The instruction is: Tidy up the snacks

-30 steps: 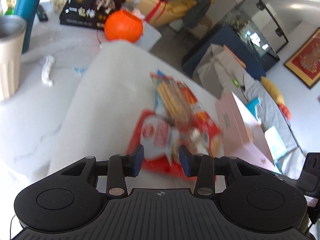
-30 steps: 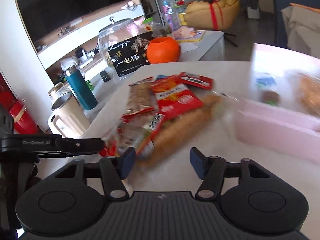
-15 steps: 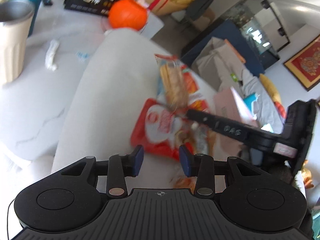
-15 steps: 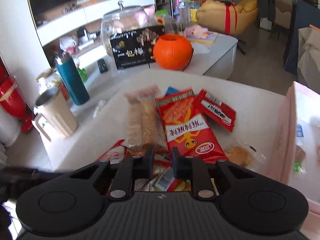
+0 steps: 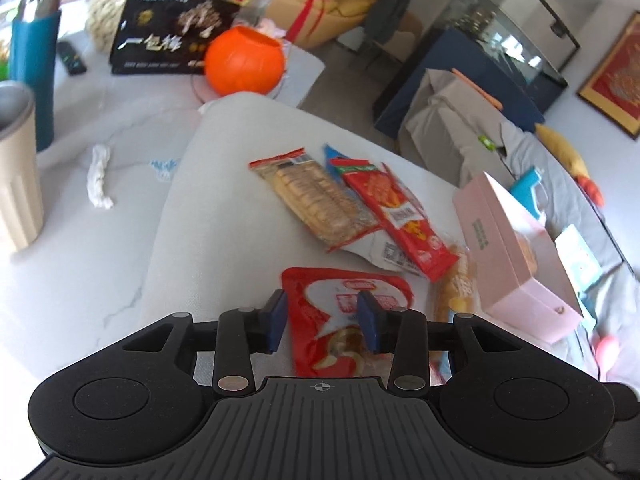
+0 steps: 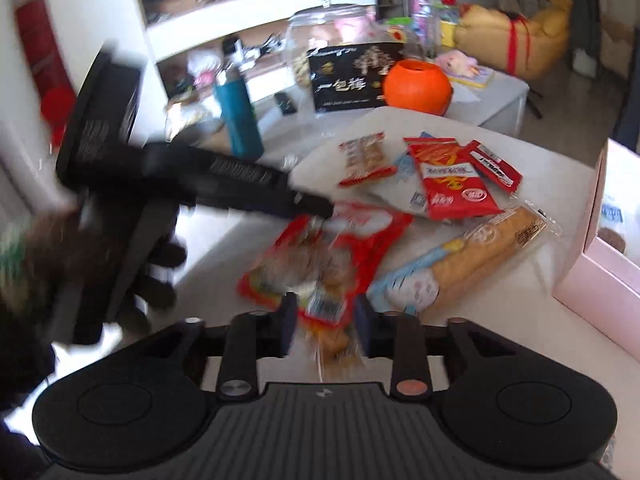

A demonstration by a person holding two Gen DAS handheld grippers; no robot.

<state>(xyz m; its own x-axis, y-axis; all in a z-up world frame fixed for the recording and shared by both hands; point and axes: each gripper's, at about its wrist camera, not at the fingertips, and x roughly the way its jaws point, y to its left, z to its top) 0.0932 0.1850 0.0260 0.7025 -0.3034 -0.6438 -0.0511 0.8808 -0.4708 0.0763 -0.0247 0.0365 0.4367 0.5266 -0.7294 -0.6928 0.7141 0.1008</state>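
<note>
My left tool [image 5: 322, 322] sits half open over the red-and-white crinkly snack bag [image 5: 344, 312]; right tool [image 6: 326, 322], reopening, straddles its near end to drag it toward the pink cardboard box [image 6: 608, 280] at the tabletop's right edge, I'd guess.

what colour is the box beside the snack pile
Pale pink box, clearest in the left wrist view.

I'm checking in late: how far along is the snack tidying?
Done: the pink box already holds a few snacks. In hand: the jaws of the right gripper have just been opening with the near end of the red pouch between them; the left gripper hovers at its far end. Left: cracker pack, red chip bag, small red packet and bread pack lie on the table.
</note>
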